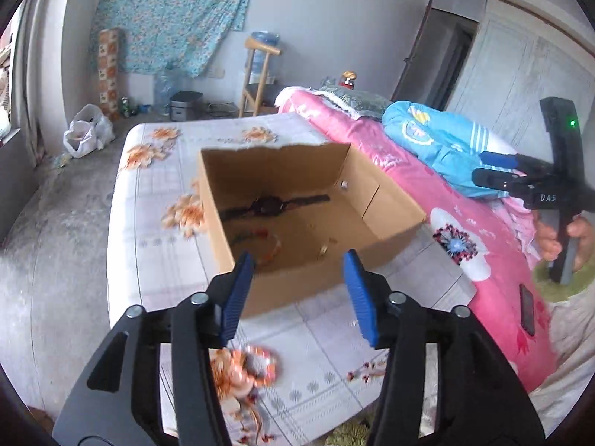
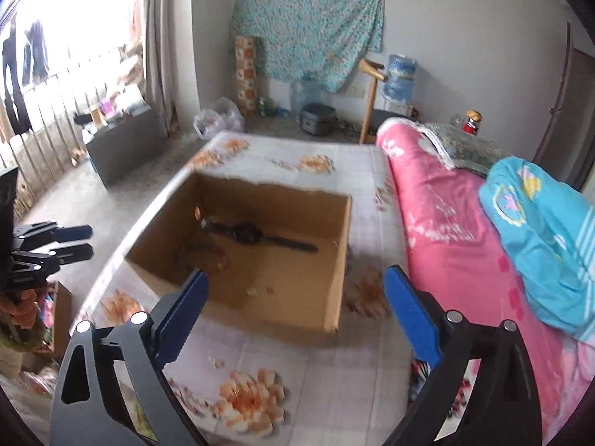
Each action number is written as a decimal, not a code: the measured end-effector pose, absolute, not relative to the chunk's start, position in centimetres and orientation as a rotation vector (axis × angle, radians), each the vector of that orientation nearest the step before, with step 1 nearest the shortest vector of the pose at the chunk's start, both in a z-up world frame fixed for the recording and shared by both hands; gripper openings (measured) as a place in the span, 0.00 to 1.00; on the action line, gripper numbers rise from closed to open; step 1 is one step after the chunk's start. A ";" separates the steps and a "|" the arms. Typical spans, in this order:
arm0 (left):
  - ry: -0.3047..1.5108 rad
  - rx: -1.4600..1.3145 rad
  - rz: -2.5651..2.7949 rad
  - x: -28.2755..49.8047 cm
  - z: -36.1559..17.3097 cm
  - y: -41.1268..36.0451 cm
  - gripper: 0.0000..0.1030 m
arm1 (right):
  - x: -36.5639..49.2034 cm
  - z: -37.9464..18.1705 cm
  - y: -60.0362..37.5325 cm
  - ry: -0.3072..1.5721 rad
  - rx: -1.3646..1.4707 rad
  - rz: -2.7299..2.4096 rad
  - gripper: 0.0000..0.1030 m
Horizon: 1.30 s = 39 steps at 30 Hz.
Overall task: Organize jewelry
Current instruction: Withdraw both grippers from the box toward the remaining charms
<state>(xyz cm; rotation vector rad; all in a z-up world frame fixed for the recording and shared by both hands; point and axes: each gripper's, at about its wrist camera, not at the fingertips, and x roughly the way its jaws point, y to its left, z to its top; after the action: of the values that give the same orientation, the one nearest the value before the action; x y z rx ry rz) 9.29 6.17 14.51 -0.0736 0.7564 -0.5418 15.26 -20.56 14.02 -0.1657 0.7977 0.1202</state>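
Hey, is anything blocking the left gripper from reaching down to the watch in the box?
Nothing visible. The left gripper is open and empty above the near wall of the box, which has no lid. The watch lies uncovered on the box floor, apart from the other pieces.

Small pieces (image 1: 323,249) in the cardboard box (image 1: 394,200) are too blurred to identify.

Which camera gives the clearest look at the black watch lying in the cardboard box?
The left wrist view: the watch is fairly sharp there, strap stretched out flat across the box floor. The right wrist view shows the same watch, but motion blur smears it.
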 end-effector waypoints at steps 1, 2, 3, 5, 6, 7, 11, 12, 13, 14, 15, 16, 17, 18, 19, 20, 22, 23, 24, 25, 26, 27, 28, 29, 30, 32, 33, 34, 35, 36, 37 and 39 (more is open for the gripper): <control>0.763 -0.068 -0.532 8.8 13.8 5.9 0.51 | 14.9 13.2 -20.4 0.826 -0.195 0.110 0.94; 0.773 -0.067 -0.527 8.0 12.8 5.7 0.52 | 14.5 12.3 -20.3 0.868 -0.212 0.100 0.94; 0.789 -0.067 -0.531 7.6 11.7 5.2 0.52 | 14.3 11.5 -20.2 0.901 -0.217 0.093 0.94; 0.822 -0.062 -0.534 6.6 9.6 4.8 0.52 | 13.8 9.3 -20.0 0.989 -0.225 0.084 0.94; 0.842 -0.039 -0.534 6.0 8.5 4.1 0.52 | 13.6 8.3 -20.1 1.018 -0.225 0.082 0.94; 0.848 -0.022 -0.535 5.6 7.7 3.6 0.52 | 13.4 7.6 -20.3 1.033 -0.223 0.076 0.94; 0.870 0.019 -0.579 4.1 4.9 1.3 0.52 | 11.7 4.5 -21.3 1.036 -0.128 0.039 0.94; 0.873 0.032 -0.586 3.9 4.5 0.6 0.52 | 11.3 3.7 -21.3 1.028 -0.097 0.051 0.94; 0.873 0.038 -0.595 3.7 4.0 0.2 0.52 | 10.8 3.1 -21.2 1.024 -0.073 0.064 0.94; 0.871 0.042 -0.610 3.6 3.7 -0.2 0.52 | 10.5 2.3 -21.1 1.024 -0.053 0.071 0.94; 0.868 0.048 -0.616 3.5 3.4 -0.7 0.52 | 10.2 1.0 -20.9 1.025 -0.050 0.047 0.94; 0.859 0.061 -0.618 3.5 3.2 -1.1 0.52 | 10.0 0.2 -20.6 1.022 -0.063 0.025 0.94; 0.856 0.074 -0.622 3.5 3.0 -1.4 0.47 | 9.7 -0.4 -20.3 1.019 -0.071 0.009 0.93; 0.855 0.090 -0.627 3.5 2.8 -1.8 0.42 | 9.4 -1.1 -20.0 1.009 -0.066 -0.002 0.93; 0.853 0.105 -0.629 3.5 2.7 -2.1 0.41 | 9.1 -1.6 -19.8 0.996 -0.054 -0.011 0.90; 0.851 0.115 -0.631 3.7 2.6 -2.6 0.38 | 8.9 -2.0 -19.6 0.987 -0.041 -0.012 0.86; 0.848 0.126 -0.642 4.0 2.3 -3.2 0.33 | 8.5 -2.9 -19.2 0.973 0.002 0.005 0.82; 0.850 0.130 -0.644 4.3 2.3 -3.5 0.31 | 8.5 -3.3 -19.1 0.974 0.022 0.011 0.77; 0.850 0.138 -0.645 4.5 2.1 -3.7 0.28 | 8.5 -3.9 -19.0 0.979 0.043 0.024 0.76; 0.851 0.147 -0.647 4.7 2.0 -4.1 0.27 | 8.4 -4.3 -18.8 0.983 0.049 0.025 0.72; 0.854 0.152 -0.652 4.9 1.9 -4.3 0.26 | 8.4 -4.7 -18.8 0.988 0.056 0.024 0.66; 0.856 0.157 -0.657 5.2 1.8 -4.6 0.26 | 8.4 -5.1 -18.7 0.992 0.072 0.024 0.62; 0.857 0.165 -0.660 5.4 1.6 -5.1 0.26 | 8.5 -5.4 -18.8 0.998 0.089 0.025 0.57; 0.858 0.170 -0.663 5.7 1.5 -5.5 0.26 | 8.5 -5.7 -18.8 1.002 0.104 0.027 0.50; 0.861 0.173 -0.668 5.9 1.3 -5.8 0.26 | 8.6 -6.0 -19.0 1.005 0.120 0.031 0.47; 0.871 0.180 -0.674 6.4 1.0 -6.6 0.26 | 8.6 -6.3 -19.0 1.007 0.136 0.037 0.43; 0.873 0.186 -0.674 6.6 0.8 -6.9 0.26 | 8.6 -6.4 -19.1 1.004 0.137 0.035 0.42; 0.869 0.199 -0.672 6.8 0.6 -7.3 0.26 | 8.6 -6.4 -19.1 1.002 0.139 0.038 0.41; 0.865 0.216 -0.667 7.0 0.5 -7.7 0.26 | 8.6 -6.4 -19.1 0.998 0.146 0.044 0.40; 0.863 0.233 -0.659 7.1 0.4 -7.9 0.25 | 8.7 -6.5 -19.3 0.996 0.151 0.044 0.40; 0.863 0.247 -0.650 7.4 0.3 -8.1 0.24 | 8.7 -6.5 -19.3 0.995 0.156 0.047 0.40; 0.877 0.247 -0.653 7.8 0.0 -8.2 0.23 | 8.7 -6.5 -19.5 0.992 0.165 0.050 0.40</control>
<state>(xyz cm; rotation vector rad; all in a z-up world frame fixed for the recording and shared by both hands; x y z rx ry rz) 7.85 -8.22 -0.03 0.2471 0.8768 -0.6529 8.70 -19.46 -6.54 0.1647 0.9923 0.0503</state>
